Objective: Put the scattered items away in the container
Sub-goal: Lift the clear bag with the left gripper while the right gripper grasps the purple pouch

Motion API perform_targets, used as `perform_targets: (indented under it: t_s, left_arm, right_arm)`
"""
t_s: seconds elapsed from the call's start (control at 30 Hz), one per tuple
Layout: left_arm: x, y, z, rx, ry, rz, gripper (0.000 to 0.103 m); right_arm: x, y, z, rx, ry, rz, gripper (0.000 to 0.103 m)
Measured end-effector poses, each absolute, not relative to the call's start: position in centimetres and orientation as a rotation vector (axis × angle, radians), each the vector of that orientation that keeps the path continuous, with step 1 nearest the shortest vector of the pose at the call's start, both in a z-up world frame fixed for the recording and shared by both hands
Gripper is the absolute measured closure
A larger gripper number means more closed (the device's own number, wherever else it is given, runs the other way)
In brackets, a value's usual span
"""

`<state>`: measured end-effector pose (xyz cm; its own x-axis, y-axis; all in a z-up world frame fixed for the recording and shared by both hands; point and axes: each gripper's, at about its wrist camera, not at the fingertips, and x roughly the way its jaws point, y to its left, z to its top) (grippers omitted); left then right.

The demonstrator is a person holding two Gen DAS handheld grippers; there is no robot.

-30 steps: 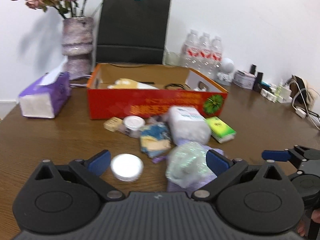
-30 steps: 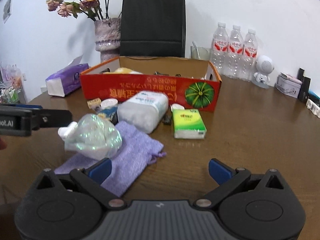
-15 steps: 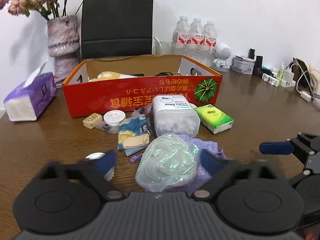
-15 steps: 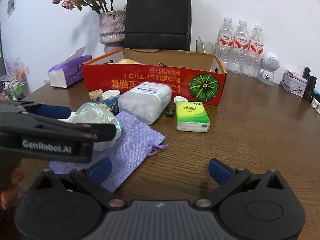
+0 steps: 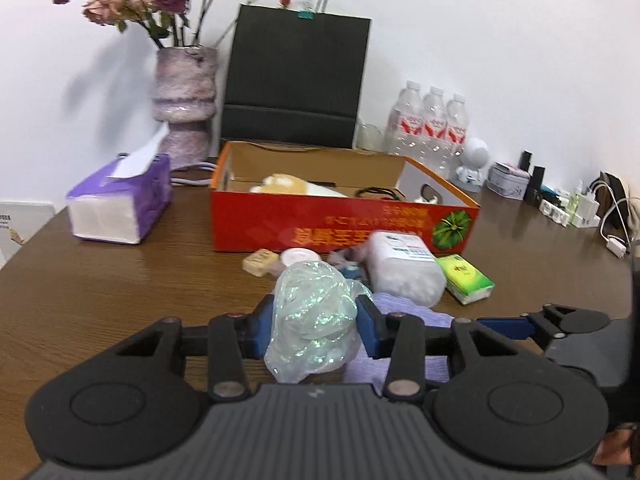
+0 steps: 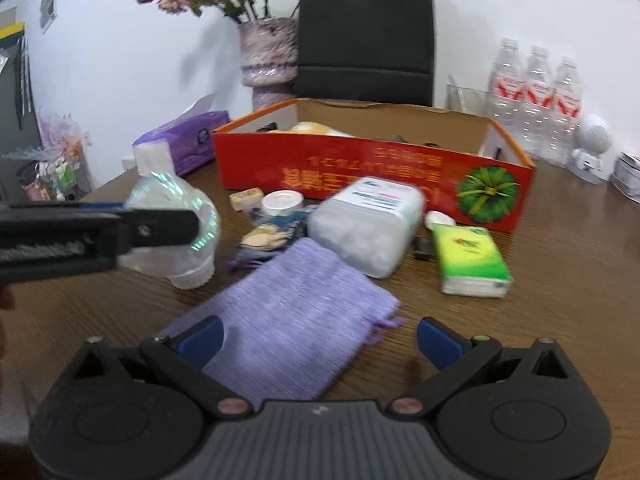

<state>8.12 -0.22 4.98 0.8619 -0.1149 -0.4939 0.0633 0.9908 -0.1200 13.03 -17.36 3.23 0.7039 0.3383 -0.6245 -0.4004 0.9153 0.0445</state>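
Left hand-held gripper (image 5: 316, 326), lower centre of the left wrist view, jaws closing on a crinkly shiny plastic bag (image 5: 314, 320); blue pads press both its sides. In the right wrist view the same bag (image 6: 180, 216) sits mid left, lifted off the tabletop (image 6: 560, 320), a white round piece showing at its bottom.

Right hand-held gripper (image 6: 318, 338), bottom of the right wrist view, jaws spread wide, nothing pinched; a purple cloth pouch (image 6: 296, 320) lies flat on the tabletop and reaches in between the fingers, pads apart from it.

Container: open orange-red cardboard box (image 6: 372, 168) with a green pumpkin print, upper centre, behind the loose items. Inside: a yellowish-white soft thing (image 5: 288, 186) at the left part, a black cord (image 5: 376, 192) more to the right; rest of the inside hidden by the front wall.

Loose on the tabletop just in front of the box: clear plastic tub of white stuff (image 6: 368, 228) on its side, green tissue pack (image 6: 470, 260) to its right, small white-lidded jar (image 6: 282, 202), small tan block (image 6: 246, 198), blue-yellow packet (image 6: 268, 236), a small black item (image 6: 422, 246) between tub and green pack.

Purple tissue box (image 6: 188, 142) left of the box, a sheet sticking out of the top. Behind: vase of dried roses (image 6: 268, 52), black paper bag (image 6: 366, 32), three water bottles (image 6: 536, 100) upper right.
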Motion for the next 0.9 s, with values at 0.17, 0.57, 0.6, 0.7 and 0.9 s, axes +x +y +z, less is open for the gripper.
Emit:
perform_targets:
  t_s: [0.17, 0.57, 0.6, 0.7, 0.9]
  left_arm:
    - [7.5, 1.2, 5.0, -0.124, 0.521, -0.083, 0.058]
    - [6.4, 2.4, 5.4, -0.166, 0.500, -0.090, 0.057]
    - [6.3, 2.3, 5.7, -0.166, 0.494, -0.093, 0.057]
    - [6.3, 1.9, 6.5, -0.158, 0.470, -0.104, 0.057]
    - [6.9, 0.9, 7.8, -0.152, 0.438, -0.125, 0.057]
  right_arm:
    - [14.4, -15.6, 2.5, -0.113, 0.709, 0.396, 0.000]
    - [11.1, -16.9, 4.0, -0.119, 0.595, 0.415, 0.098]
    - [10.8, -17.3, 4.5, -0.103, 0.573, 0.414, 0.098]
    - [10.0, -18.2, 6.4, -0.080, 0.511, 0.409, 0.098]
    - [9.9, -19.2, 9.7, -0.060, 0.416, 0.394, 0.098]
